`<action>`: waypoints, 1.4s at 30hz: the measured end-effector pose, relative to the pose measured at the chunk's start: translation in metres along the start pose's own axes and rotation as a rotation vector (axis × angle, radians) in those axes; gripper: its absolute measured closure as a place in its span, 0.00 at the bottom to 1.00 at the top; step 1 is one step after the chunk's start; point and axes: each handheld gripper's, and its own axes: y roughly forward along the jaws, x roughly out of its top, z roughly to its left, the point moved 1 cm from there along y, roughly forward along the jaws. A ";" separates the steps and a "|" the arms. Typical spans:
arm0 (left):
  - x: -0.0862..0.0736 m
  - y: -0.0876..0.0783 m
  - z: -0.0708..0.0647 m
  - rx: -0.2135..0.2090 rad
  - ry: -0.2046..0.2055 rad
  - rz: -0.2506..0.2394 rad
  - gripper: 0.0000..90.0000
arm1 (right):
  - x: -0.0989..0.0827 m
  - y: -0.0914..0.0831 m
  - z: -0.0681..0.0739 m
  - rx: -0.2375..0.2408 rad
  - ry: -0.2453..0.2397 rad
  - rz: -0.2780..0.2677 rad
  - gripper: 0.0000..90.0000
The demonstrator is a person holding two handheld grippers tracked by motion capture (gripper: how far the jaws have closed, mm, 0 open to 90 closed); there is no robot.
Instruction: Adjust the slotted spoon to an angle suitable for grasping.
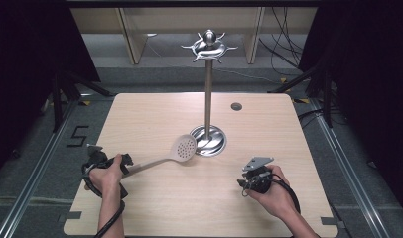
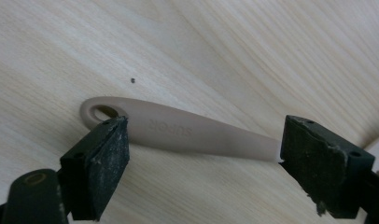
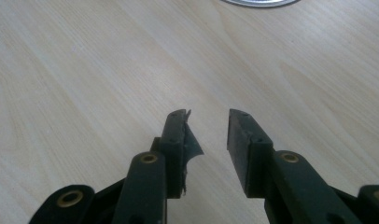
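A beige slotted spoon [image 1: 183, 148] lies flat on the wooden table [image 1: 199, 208], its round head beside the base of a metal utensil stand [image 1: 208, 94]. Its handle [image 2: 187, 133] runs toward my left gripper [image 1: 122, 162]. In the left gripper view the handle end with its hanging hole lies lengthwise just beyond the wide-apart jaws of the left gripper [image 2: 204, 140], and the pads do not press on it. My right gripper [image 1: 245, 184] rests low at the front right of the table. Its jaws [image 3: 207, 123] stand open with bare wood between them.
The stand has a round shiny base [image 1: 209, 141] and a ring of bare hooks at the top [image 1: 208, 47]. The base edge [image 3: 260, 2] shows at the top of the right gripper view. A small grey disc [image 1: 236, 106] sits in the tabletop at the back right.
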 end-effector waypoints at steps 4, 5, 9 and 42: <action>0.000 0.003 0.001 0.014 -0.003 -0.005 0.17 | -0.001 0.000 -0.001 0.000 -0.011 0.000 0.76; 0.000 0.004 0.001 0.018 0.001 0.000 0.17 | -0.001 0.000 -0.001 0.000 -0.012 0.000 0.76; 0.002 0.005 -0.001 0.034 -0.004 -0.004 0.16 | 0.000 0.000 -0.001 0.004 -0.006 0.007 0.75; 0.001 0.019 -0.002 0.126 -0.030 -0.027 0.13 | -0.002 0.002 -0.001 0.011 0.006 0.010 0.73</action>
